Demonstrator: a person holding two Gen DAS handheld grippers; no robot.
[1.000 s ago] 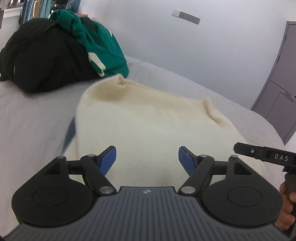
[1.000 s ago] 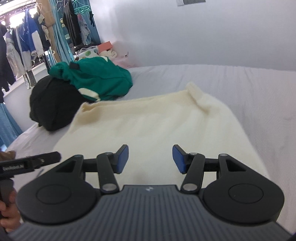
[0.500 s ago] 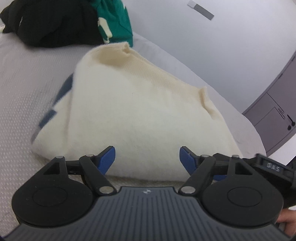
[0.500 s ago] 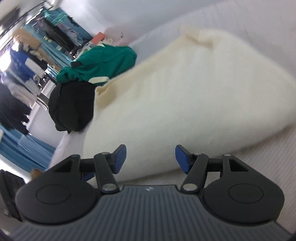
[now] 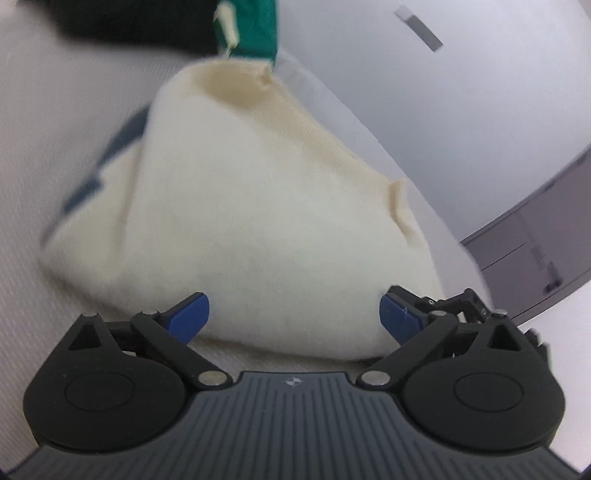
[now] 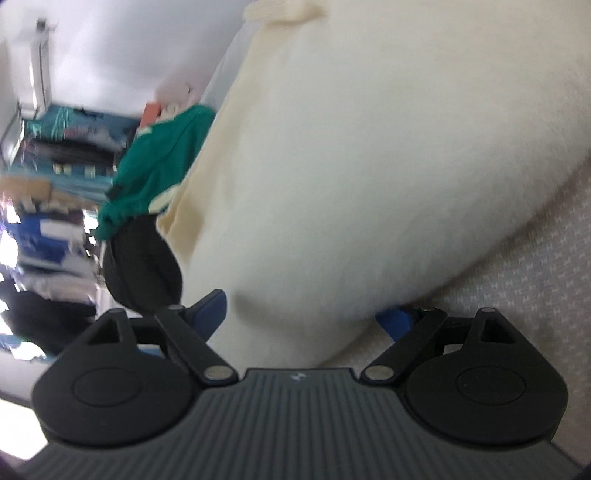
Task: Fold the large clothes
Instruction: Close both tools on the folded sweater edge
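Note:
A folded cream knit garment [image 5: 258, 229] lies on the pale grey bed [image 5: 66, 110]; dark blue patches show at its left side. My left gripper [image 5: 294, 317] sits low at the garment's near edge, jaws opening wide, pads clear of the cloth. In the right wrist view the same cream garment [image 6: 369, 166] fills the frame, tilted by the wrist's roll. My right gripper [image 6: 308, 314] is at its near fold with jaws opening; the fold bulges between the blue pads, which do not press it. Part of the right gripper [image 5: 443, 306] shows behind my left one's right finger.
A green garment [image 5: 255, 29] and a black one [image 5: 129, 18] are heaped at the far side of the bed. A grey door [image 5: 535, 251] stands at the right by the white wall. Hanging clothes [image 6: 48, 184] crowd the room's far left.
Both grippers sank toward the garment's near edge and rolled, the right one strongly. Both sets of jaws spread wider. The garment now looms larger in both views.

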